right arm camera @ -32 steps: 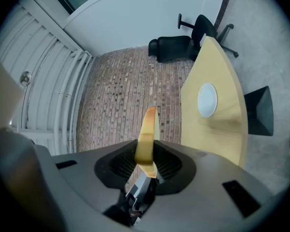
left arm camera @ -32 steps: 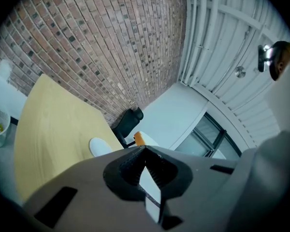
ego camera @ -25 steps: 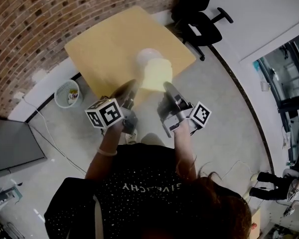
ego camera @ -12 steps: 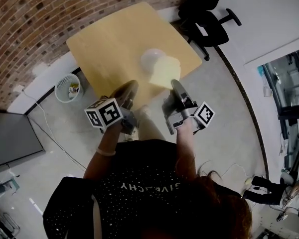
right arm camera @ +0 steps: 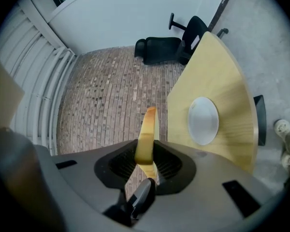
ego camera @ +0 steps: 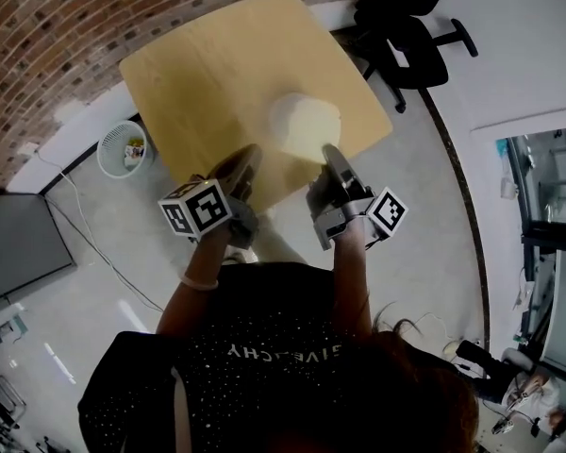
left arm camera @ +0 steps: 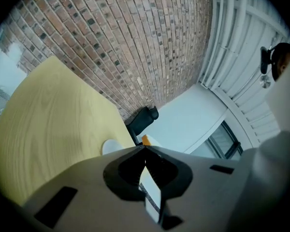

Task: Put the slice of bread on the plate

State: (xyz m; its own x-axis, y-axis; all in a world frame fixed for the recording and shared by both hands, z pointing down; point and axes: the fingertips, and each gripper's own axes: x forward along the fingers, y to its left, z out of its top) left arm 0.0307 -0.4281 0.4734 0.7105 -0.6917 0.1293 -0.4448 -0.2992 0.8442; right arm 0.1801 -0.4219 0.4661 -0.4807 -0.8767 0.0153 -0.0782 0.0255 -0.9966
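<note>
Starting at the far left of the head view with a dark panel (ego camera: 14, 248) on the floor and a white wastebasket (ego camera: 123, 149) below the brick wall (ego camera: 66, 26); moving on to the pale wooden table (ego camera: 208, 64), set cornerwise to the person; meeting the left gripper (ego camera: 247, 159) at the table's near edge, jaws brought together at the tips with nothing caught between them, as read in the left gripper view; reaching next the white plate (ego camera: 279, 119), flat on the table close to that same edge; finding the slice of bread (ego camera: 316, 125) just right of it, overlapping the plate's right part as seen from above; arriving at the right gripper (ego camera: 332, 159) directly behind the slice, jaws nearly closed and clamped on its lower end; reading in the right gripper view the slice standing edge-on and upright out of the jaws, the plate lying apart to its right, only bare tabletop between the two; ending at the right with a black office chair (ego camera: 410, 41) beyond the table's far corner, well apart from slice and plate.
</note>
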